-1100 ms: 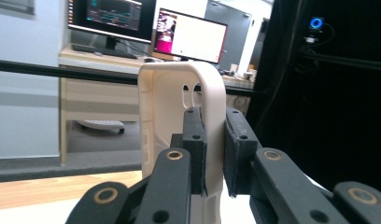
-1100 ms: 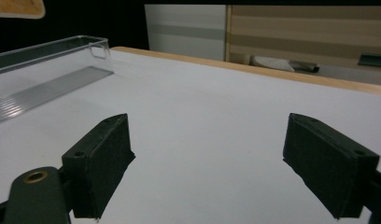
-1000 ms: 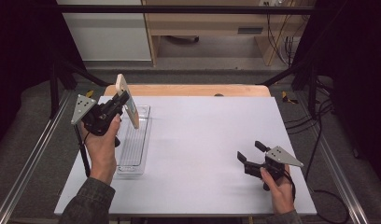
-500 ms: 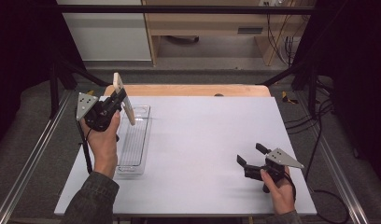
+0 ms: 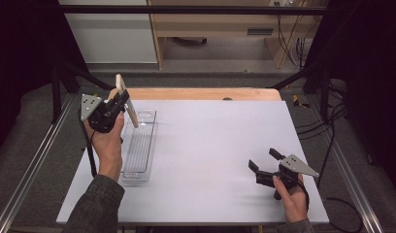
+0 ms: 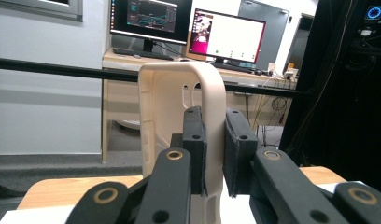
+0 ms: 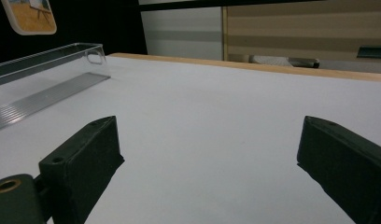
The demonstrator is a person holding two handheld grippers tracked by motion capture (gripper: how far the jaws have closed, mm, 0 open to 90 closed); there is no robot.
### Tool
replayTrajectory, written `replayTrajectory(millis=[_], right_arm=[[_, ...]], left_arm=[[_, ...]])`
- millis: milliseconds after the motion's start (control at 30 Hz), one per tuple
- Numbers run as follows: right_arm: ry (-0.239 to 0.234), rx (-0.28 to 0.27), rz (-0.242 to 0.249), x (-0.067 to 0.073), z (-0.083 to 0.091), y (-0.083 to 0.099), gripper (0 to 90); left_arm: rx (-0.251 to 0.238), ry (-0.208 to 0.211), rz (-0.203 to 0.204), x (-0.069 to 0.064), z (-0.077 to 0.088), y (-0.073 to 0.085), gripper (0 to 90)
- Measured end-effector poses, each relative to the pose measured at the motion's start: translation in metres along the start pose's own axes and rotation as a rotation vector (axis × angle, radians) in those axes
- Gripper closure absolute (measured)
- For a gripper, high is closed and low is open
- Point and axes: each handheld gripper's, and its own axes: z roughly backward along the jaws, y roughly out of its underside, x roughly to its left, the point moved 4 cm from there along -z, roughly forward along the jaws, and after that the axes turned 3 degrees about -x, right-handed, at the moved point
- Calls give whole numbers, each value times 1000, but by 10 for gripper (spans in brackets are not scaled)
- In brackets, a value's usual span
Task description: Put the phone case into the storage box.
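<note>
My left gripper [image 5: 119, 104] is shut on a beige plastic panel [image 5: 126, 101] with rounded corners and slots. It holds the panel upright and tilted, above the far end of a long clear plastic tray [image 5: 140, 145] on the table's left side. In the left gripper view the two black pads pinch the edge of the beige panel [image 6: 172, 102], with my left gripper [image 6: 214, 140] low in the frame. My right gripper [image 5: 265, 161] stands open near the table's front right, with nothing between its fingers. The right gripper view shows my right gripper [image 7: 216, 154] with its jaws wide apart over bare table.
The white table top [image 5: 215, 141] has a wooden strip [image 5: 196, 93] along its far edge. The clear tray [image 7: 48, 88] lies far left in the right gripper view. Metal rails [image 5: 31, 165] run along both sides. Monitors [image 6: 226, 35] and a desk stand beyond the table.
My left hand has drifted a little to the left with the beige panel still gripped. The right hand has stayed where it was.
</note>
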Motion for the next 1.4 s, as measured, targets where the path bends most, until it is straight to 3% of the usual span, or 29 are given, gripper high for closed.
replayTrajectory(millis=[700, 1400], right_arm=[[-5, -12, -1, -1, 1, 0, 56], [-4, -7, -5, -3, 1, 1, 56]], left_arm=[[64, -40, -29, -2, -11, 26, 801], [96, -73, -17, 9, -20, 46, 801]])
